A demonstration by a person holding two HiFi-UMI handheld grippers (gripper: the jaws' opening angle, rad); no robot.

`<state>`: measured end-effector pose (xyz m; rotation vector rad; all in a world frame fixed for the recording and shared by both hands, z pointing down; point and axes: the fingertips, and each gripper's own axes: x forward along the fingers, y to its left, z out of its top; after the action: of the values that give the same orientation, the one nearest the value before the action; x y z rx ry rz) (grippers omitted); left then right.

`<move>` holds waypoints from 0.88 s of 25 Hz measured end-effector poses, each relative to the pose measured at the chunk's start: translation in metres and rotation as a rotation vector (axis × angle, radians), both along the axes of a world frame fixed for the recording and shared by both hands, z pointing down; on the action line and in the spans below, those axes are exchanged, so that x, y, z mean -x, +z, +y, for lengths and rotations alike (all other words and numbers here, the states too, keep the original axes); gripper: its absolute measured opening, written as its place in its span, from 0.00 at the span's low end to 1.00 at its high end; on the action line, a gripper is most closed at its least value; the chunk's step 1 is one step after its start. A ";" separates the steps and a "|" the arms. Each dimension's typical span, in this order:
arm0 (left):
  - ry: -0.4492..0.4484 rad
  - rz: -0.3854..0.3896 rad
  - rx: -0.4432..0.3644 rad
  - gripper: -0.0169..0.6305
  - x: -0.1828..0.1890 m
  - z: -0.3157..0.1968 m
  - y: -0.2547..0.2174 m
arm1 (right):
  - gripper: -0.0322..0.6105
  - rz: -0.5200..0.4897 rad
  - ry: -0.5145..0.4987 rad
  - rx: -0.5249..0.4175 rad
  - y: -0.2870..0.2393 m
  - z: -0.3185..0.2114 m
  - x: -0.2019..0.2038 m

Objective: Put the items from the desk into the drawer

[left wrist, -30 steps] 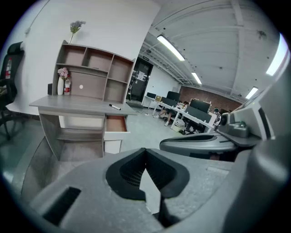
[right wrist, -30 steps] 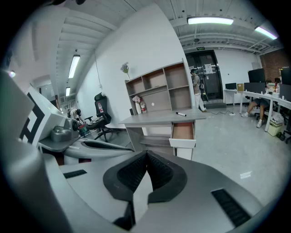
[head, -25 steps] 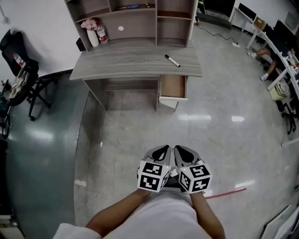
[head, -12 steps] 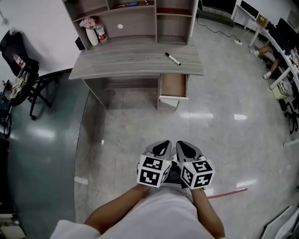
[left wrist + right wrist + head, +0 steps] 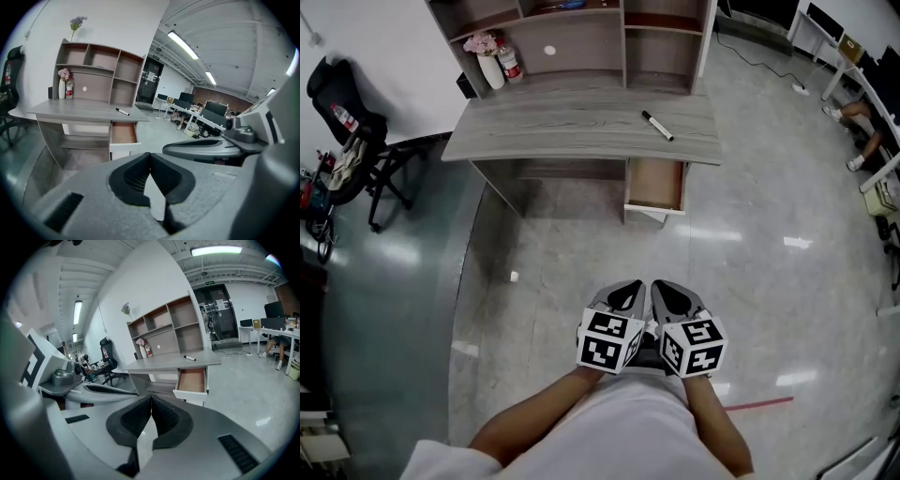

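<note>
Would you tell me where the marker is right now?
In the head view, the marker lies on the desk, at its right end, above the open drawer.

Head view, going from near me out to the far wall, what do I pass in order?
The left gripper and right gripper side by side, both shut → floor → open drawer → desk with the marker on it → shelf unit.

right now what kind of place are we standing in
Most likely an open-plan office: a grey desk with a shelf unit on it, a black office chair nearby, and rows of workstations with monitors under long strip lights.
</note>
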<state>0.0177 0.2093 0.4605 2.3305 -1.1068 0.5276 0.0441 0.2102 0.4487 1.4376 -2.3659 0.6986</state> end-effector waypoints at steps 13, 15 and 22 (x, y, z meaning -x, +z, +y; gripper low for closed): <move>-0.012 -0.055 -0.006 0.03 -0.056 -0.085 0.001 | 0.05 -0.034 -0.036 0.026 0.005 -0.084 -0.055; -0.010 -0.072 -0.015 0.03 -0.064 -0.091 -0.001 | 0.05 -0.043 -0.041 0.033 0.005 -0.091 -0.062; -0.039 -0.093 -0.008 0.03 -0.075 -0.110 -0.003 | 0.05 -0.067 -0.057 0.047 0.007 -0.109 -0.077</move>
<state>0.0928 0.0993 0.4577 2.3072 -1.1960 0.6238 0.1212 0.1009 0.4559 1.3427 -2.4134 0.7934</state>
